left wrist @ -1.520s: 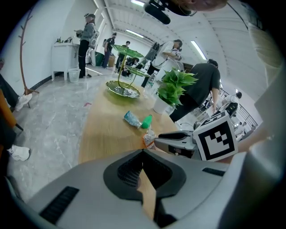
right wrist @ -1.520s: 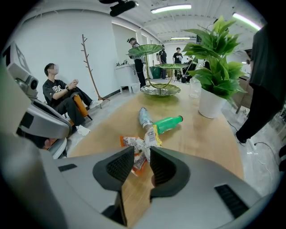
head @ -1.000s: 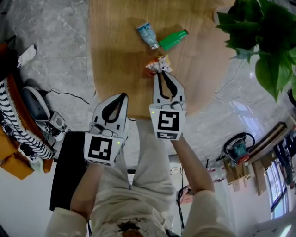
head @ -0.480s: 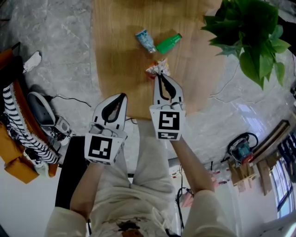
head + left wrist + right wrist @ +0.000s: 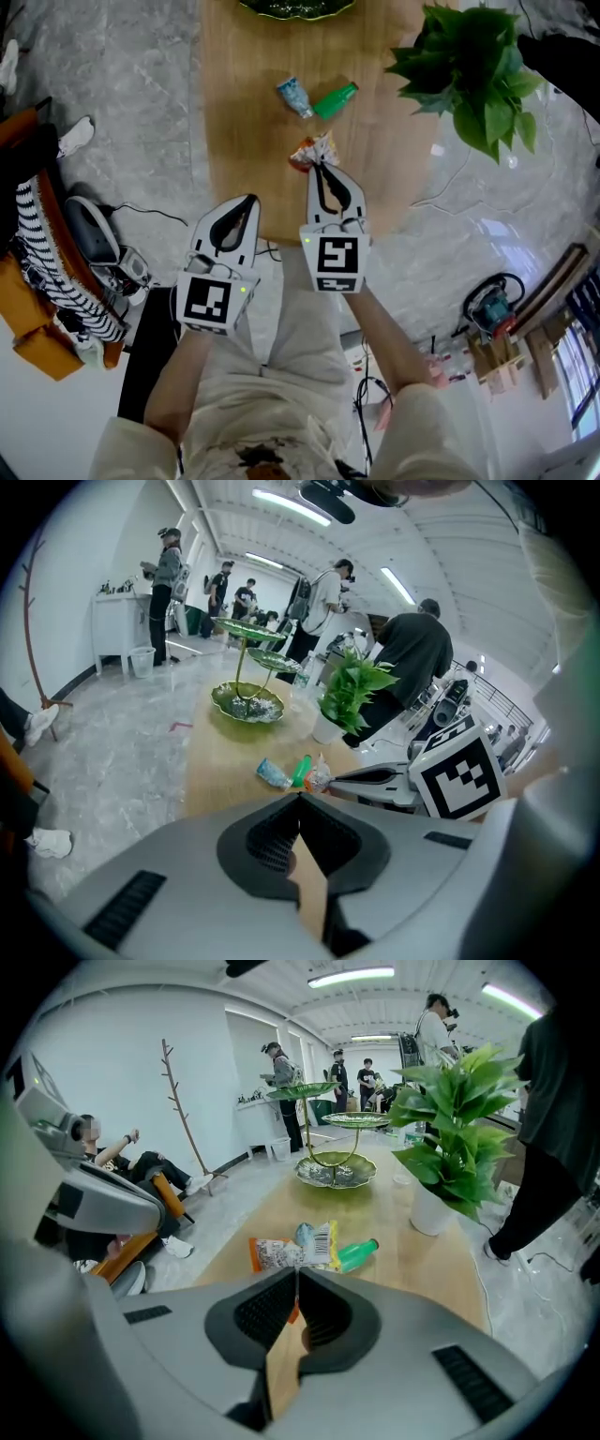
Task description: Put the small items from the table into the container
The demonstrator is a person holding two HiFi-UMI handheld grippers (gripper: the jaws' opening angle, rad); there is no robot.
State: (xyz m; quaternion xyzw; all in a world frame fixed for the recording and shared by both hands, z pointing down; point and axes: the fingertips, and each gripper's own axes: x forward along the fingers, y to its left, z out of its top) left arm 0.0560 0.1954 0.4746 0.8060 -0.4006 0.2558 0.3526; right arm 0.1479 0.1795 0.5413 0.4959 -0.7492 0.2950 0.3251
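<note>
So the right gripper (image 5: 322, 166) has its jaws pinched nearly shut on the near edge of the orange and white snack packet (image 5: 312, 150). In the right gripper view you can see a bit of orange wrapper caught right between the tips. The packet sits about mid-table, just near of the other two bits. I honestly can't tell if it's clear of the wood yet.

The left gripper (image 5: 249, 200) isn't doing much. Its jaws are closed tip to tip on nothing, hanging over the near edge of the table (image 5: 234, 141), to the left of the right one.

My read is this is the pick-up step for item one. The blue and white packet (image 5: 295, 97) and the green bottle (image 5: 335, 100) lie untouched, touching each other or close to it, a little farther along.

The next move calls for carrying the packet to the far end, over those two, to the green leaf-shaped dish (image 5: 295, 7), which I'm guessing is the container. The grip is only on a thin wrapper edge, so it could slip or swing. The potted plant (image 5: 469, 75) crowds the right side too.
</note>
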